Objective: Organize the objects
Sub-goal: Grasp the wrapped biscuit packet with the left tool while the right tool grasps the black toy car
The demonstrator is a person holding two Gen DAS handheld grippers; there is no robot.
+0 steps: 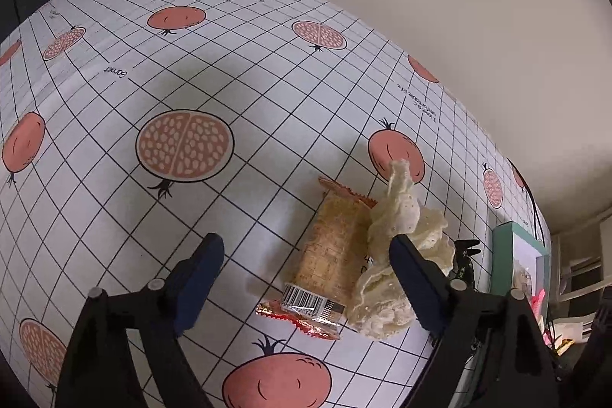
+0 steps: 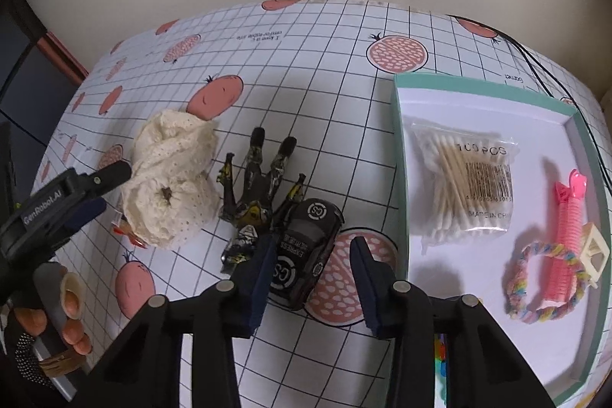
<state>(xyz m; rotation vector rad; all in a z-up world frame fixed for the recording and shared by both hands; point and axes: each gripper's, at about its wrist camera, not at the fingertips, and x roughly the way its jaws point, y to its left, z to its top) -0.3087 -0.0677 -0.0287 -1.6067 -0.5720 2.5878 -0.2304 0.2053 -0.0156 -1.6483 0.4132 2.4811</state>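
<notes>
Right gripper (image 2: 311, 278): pointed steeply down over the bench, its 2 fingers (image 2: 260, 278) part-spread and straddling the near end of the black toy car with white "GS" roundels (image 2: 306, 251); no pad is plainly pressing on it, so by my reading nothing is pinched.
Car, place: on the grid-and-pomegranate-print bench (image 2: 325, 71), just beside the left wall of the shallow teal-rimmed white box (image 2: 399, 155), touching the dark plastic action figure (image 2: 256, 194) on its other side.
Car, long axis: runs from the fingers away and slightly right; I cannot tell which end is its front.
Deciding relation: the fingers close across the car's short width, so a straight squeeze should suit; the left finger sits tight against the figure.
Left gripper (image 1: 306, 282): fingers (image 1: 199, 278) spread wide over the clear-wrapped biscuit packet with orange crimped ends (image 1: 329, 255); the right finger lies over the crumpled cream lace cloth (image 1: 397, 232).
Packet, long axis: points away from the fingers, barcode end nearest.
Nearer hand: right for the car, left for the packet.
Box contents: bag of cotton swabs (image 2: 464, 190), pink hair clip (image 2: 566, 239), braided pastel band (image 2: 543, 285).
</notes>
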